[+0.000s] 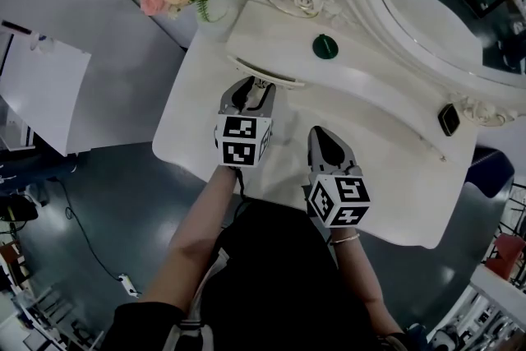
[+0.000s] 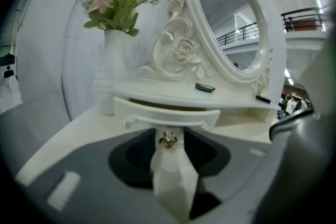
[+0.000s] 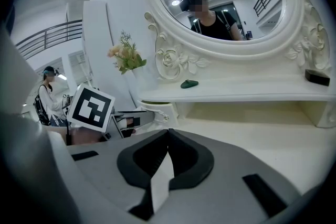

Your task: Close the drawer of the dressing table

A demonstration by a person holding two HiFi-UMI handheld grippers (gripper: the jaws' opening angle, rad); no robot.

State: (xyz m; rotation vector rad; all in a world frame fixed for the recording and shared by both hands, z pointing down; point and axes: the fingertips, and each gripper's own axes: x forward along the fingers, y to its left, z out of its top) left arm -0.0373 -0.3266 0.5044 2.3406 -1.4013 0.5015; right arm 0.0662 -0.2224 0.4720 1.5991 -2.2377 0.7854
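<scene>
At the dressing table's [image 1: 394,185] slightly open drawer [image 2: 157,114], the left gripper [image 1: 251,90] has its jaws pinched on the knob [image 2: 168,138]. The right gripper [image 1: 323,137] hangs beside it, jaws together and empty.

No word, number or brand name can be read on the white worktop [image 1: 386,168] or on anything around it. The only printed signs are the black-and-white square markers on the cubes of the left tongs [image 1: 251,85] and the right tongs [image 1: 317,132]. They are coded block patterns carrying no letters or figures.
</scene>
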